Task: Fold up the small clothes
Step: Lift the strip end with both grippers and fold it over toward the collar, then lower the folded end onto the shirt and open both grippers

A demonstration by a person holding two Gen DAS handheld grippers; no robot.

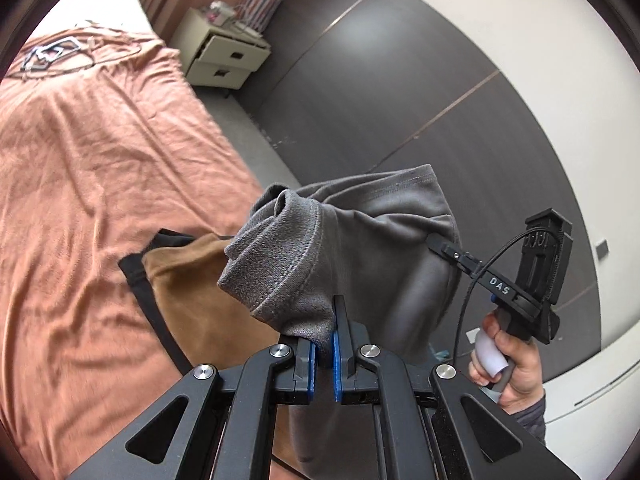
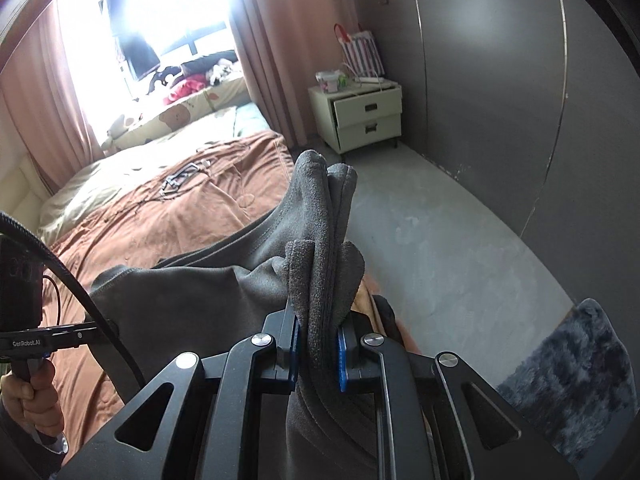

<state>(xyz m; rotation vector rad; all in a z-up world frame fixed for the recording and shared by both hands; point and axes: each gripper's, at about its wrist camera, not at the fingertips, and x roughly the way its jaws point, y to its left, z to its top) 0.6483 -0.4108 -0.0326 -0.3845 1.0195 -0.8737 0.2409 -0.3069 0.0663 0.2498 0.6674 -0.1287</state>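
Right, both grippers are up in the air w/ one grey garment (image 1: 384,240) strung between them, over the near edge of the bed (image 1: 100,168). The left gripper (image 1: 323,354) is pinching a hemmed corner, jaws closed tight on the fabric, blue pads just showing either side. The right gripper (image 2: 318,354) is clamping a thicker bunch, several layers stacked btwn its jaws, folds sticking up past the tips. In the left view the person's right hand (image 1: 506,364) is squeezing the handle; in the right view the left hand (image 2: 34,396) is doing the same.

The garment is hanging clear of the bed, sagging in the middle, not laid out yet. Below it, a tan and black piece (image 1: 188,280) is lying on the orange bedspread, prob. another item of clothing.

Risks, as I'm reading it: the right grip is holding a wad rather than one clean edge, so layers could be slipping out unevenly once tension goes on, and the fold would be coming out crooked. The left pinch is only near the corner, so a hard tug might pull it free. Also, lowering here could be landing the grey garment on the tan piece and tangling the two.
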